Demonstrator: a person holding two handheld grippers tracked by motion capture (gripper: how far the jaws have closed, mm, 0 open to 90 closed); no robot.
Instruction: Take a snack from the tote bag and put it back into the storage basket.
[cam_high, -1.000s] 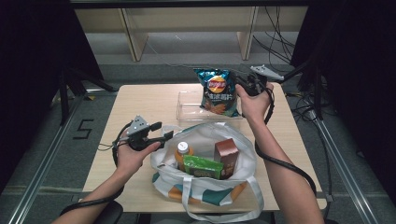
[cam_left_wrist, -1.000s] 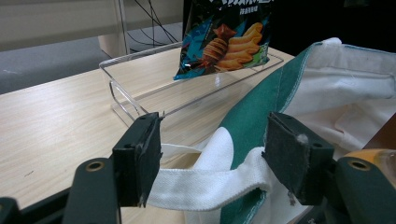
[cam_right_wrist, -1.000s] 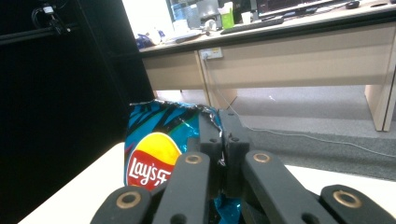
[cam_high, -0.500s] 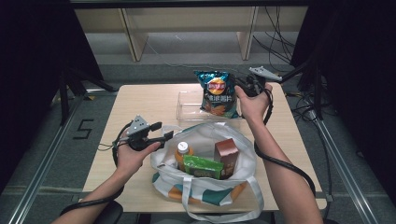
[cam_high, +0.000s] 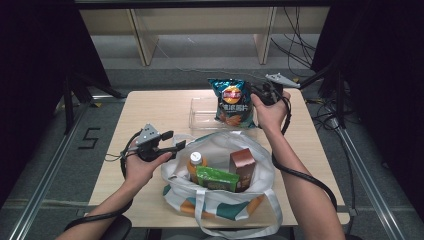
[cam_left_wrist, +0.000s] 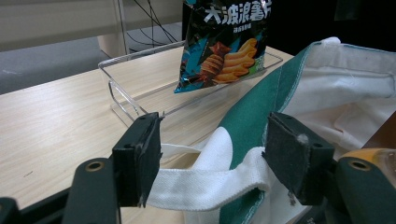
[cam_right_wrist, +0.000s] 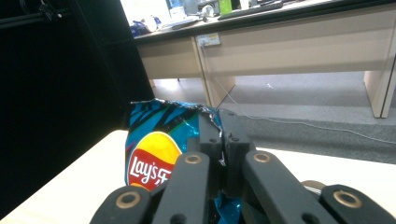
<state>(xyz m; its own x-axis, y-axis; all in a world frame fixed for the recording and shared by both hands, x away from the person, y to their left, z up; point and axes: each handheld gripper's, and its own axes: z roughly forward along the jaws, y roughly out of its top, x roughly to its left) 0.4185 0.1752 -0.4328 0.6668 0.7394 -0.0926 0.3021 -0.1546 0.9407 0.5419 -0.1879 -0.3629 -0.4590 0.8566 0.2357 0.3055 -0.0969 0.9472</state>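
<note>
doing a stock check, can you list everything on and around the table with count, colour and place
chip bag: 1, blue, held upright over the tray
clear tray: 1, transparent, far middle of table
tote bag: 1, white and green, near edge
bottle: 1, orange, white cap, in tote
green packet: 1, in tote
brown box: 1, in tote
table: 1, light wood
left tongs: 1, black, around the tote strap, pads apart from it
right tongs: 1, black, shut on chip bag's top
</note>
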